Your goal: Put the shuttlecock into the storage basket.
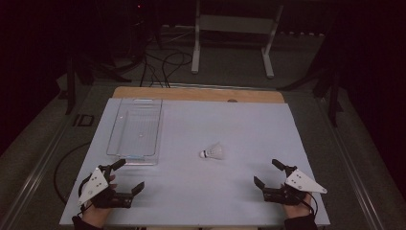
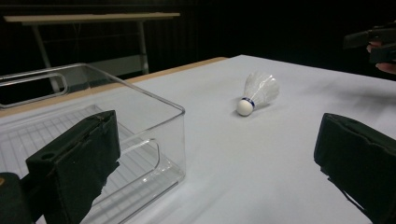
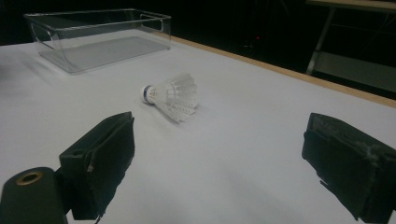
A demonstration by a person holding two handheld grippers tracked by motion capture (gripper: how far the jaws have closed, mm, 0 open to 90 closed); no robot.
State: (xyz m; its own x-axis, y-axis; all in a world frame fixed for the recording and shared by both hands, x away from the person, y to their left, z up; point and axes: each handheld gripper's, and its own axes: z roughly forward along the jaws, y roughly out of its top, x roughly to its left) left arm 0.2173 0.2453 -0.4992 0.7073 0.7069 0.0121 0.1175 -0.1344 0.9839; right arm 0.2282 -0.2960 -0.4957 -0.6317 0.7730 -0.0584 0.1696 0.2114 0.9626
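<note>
The left gripper [image 1: 128, 176] rests on the worktop [image 1: 191, 191] with jaws wide and empty, just in front of the clear bin [image 1: 135, 130]. The right gripper [image 1: 270, 173], equally wide and empty, sits well to the bin's right. Between them, right of the bin, the shuttlecock [image 1: 212, 152] lies on its side.

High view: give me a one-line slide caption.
Open left gripper and right gripper flank a shuttlecock lying beside a clear bin.
</note>
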